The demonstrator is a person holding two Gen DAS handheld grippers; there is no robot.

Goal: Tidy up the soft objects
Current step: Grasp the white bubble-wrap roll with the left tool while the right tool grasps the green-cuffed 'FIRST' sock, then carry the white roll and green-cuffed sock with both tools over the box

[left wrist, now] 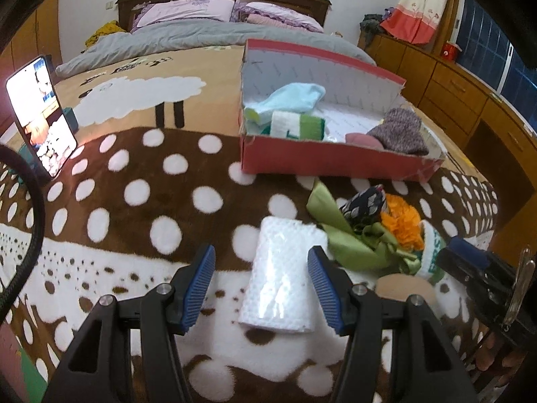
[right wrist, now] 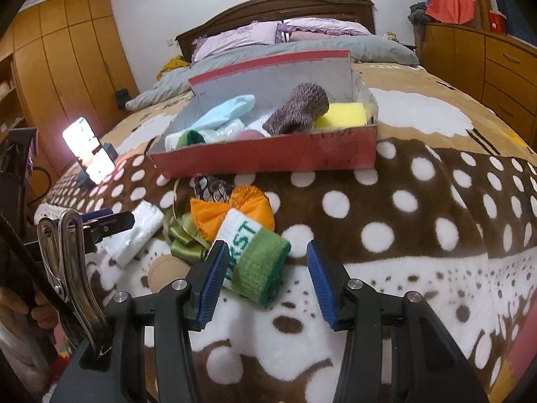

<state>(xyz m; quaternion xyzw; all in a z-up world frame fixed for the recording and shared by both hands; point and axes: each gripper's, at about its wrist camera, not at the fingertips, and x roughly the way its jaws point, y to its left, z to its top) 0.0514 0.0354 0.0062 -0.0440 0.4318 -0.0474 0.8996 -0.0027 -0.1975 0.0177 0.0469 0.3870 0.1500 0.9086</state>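
Note:
A red cardboard box (left wrist: 322,163) (right wrist: 268,159) stands on the spotted bed blanket and holds a light blue cloth (left wrist: 295,99), a green-white knit piece (left wrist: 297,126), a grey-purple knit item (left wrist: 401,131) and a yellow sponge (right wrist: 342,116). My left gripper (left wrist: 261,283) is open, its fingers on either side of a white folded towel (left wrist: 280,277). My right gripper (right wrist: 265,277) is open around a green-white knit roll (right wrist: 256,260). A green ribbon (left wrist: 355,241), an orange pom-pom (left wrist: 404,225) and a dark patterned cloth (left wrist: 364,205) lie between towel and box.
A lit phone (left wrist: 40,114) stands propped at the left of the bed. Pillows (left wrist: 188,11) and a grey duvet lie at the headboard. Wooden drawers (left wrist: 449,84) run along the right wall. The bed edge is close on the right. A metal clip (right wrist: 67,258) is at left.

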